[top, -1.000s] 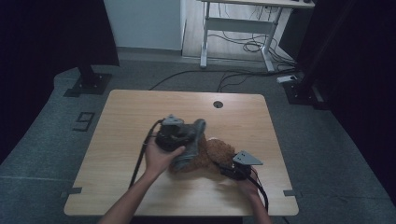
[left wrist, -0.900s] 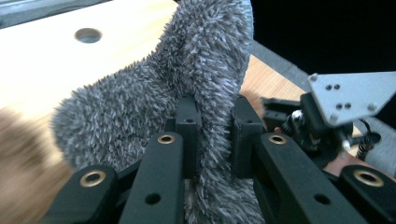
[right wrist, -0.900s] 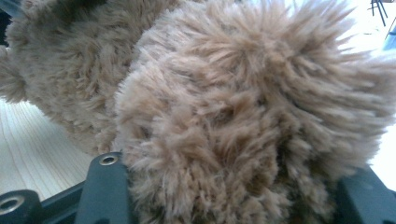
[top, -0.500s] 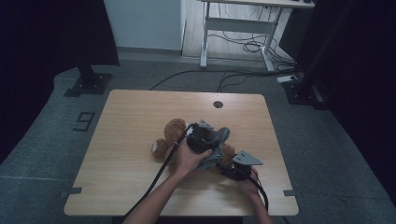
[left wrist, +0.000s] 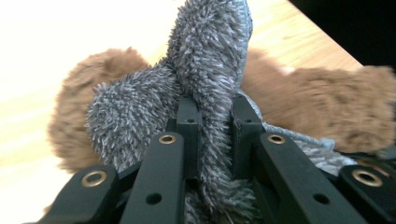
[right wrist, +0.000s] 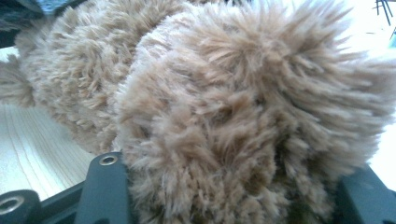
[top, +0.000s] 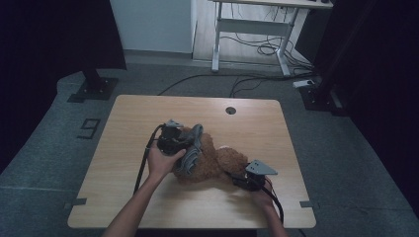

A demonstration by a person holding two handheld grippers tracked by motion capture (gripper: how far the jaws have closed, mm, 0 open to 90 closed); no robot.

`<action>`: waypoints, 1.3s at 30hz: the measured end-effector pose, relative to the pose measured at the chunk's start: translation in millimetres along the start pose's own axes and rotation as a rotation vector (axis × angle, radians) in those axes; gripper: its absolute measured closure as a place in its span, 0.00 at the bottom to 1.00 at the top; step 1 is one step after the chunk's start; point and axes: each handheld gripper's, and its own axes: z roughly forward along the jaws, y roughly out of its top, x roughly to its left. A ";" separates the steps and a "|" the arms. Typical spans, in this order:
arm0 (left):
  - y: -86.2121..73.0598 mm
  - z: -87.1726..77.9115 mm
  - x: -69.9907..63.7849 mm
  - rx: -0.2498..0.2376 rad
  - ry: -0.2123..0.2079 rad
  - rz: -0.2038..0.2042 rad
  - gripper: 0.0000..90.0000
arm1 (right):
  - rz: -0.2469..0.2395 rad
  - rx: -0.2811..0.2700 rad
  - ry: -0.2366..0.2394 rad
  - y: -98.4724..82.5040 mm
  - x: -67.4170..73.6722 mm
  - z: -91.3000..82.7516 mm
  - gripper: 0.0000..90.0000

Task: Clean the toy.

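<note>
A brown plush toy [top: 215,163] lies on the wooden table [top: 148,113], a little right of its middle. Draped over the toy's left side is a grey fuzzy cloth [top: 191,150]. My left gripper [top: 184,144] is shut on a fold of that cloth [left wrist: 210,93], with the brown plush [left wrist: 327,102] behind it. At the toy's right end, my right gripper [top: 241,178] is shut on a thick lobe of the brown plush [right wrist: 224,107]. The fur hides its fingertips [right wrist: 107,186].
A round cable hole [top: 230,110] sits near the table's far edge. Black cables trail from both grippers toward the near edge. On the floor beyond stand a white desk frame [top: 252,29] and dark stand bases at left and right.
My left gripper swung right over the plush toy with the grey cloth, then came back left and lower. The right gripper has stayed put on the toy.
</note>
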 end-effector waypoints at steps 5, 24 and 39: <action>-4.5 0.2 14.1 0.003 0.050 -0.006 0.86 | 0.000 -0.003 -0.002 0.0 0.2 0.4 0.46; 13.6 -31.4 -32.3 -0.080 -0.022 0.101 0.86 | -0.013 -0.003 -0.007 -0.9 -0.7 -0.5 0.46; 17.5 45.3 -90.8 0.040 -0.106 0.172 0.85 | -0.020 0.006 -0.006 -1.3 -0.6 -2.0 0.46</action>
